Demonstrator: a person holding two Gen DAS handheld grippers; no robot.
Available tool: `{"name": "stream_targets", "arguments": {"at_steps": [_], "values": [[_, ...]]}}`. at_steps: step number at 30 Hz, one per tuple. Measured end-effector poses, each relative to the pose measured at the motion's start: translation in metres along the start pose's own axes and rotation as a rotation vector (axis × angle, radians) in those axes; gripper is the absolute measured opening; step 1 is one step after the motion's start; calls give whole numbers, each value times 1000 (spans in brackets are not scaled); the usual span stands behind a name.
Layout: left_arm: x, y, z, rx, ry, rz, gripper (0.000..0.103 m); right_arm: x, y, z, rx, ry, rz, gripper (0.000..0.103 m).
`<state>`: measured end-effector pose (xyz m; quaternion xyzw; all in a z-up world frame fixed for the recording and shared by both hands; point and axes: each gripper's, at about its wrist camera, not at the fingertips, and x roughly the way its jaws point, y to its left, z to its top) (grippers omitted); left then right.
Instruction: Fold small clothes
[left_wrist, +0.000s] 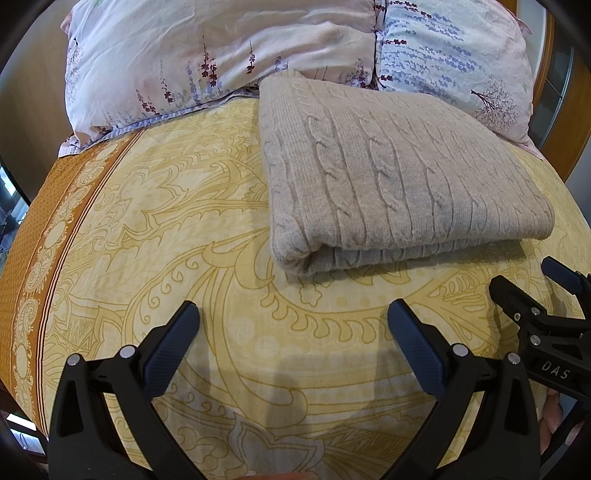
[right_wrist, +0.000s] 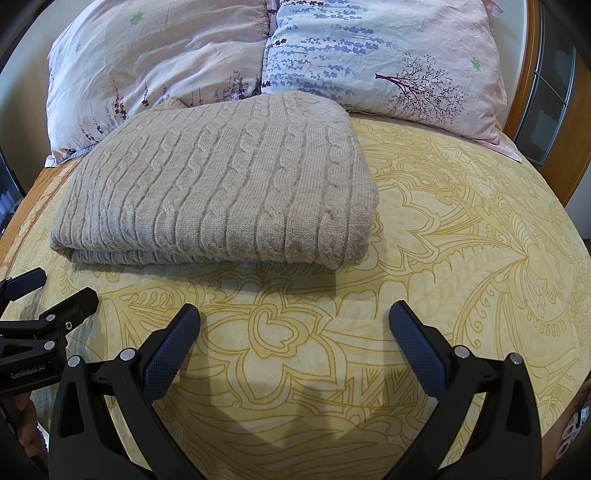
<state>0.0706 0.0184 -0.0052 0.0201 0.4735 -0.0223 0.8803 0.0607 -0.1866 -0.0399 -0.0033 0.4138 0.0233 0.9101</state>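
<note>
1. Left wrist view: your left tool (left_wrist: 291, 314) hangs with fingers apart, holding nothing, above the yellow patterned bed (left_wrist: 177, 229). The folded beige sweater (left_wrist: 391, 177) lies flat ahead to the right, long axis across the bed, folded edge facing you, far edge near the floral pillows (left_wrist: 221, 55).
2. Right wrist view: your right tool (right_wrist: 293, 314) is likewise spread and empty. The sweater (right_wrist: 221, 184) lies ahead to the left, before the pillows (right_wrist: 369, 55) and wooden headboard (right_wrist: 532, 66).
</note>
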Motion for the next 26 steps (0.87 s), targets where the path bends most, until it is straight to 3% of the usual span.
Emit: {"name": "stream_targets", "arguments": {"at_steps": [26], "values": [[-1,2,1,13,6,-8,101,0,0,0,1,-1,-1,102]]}}
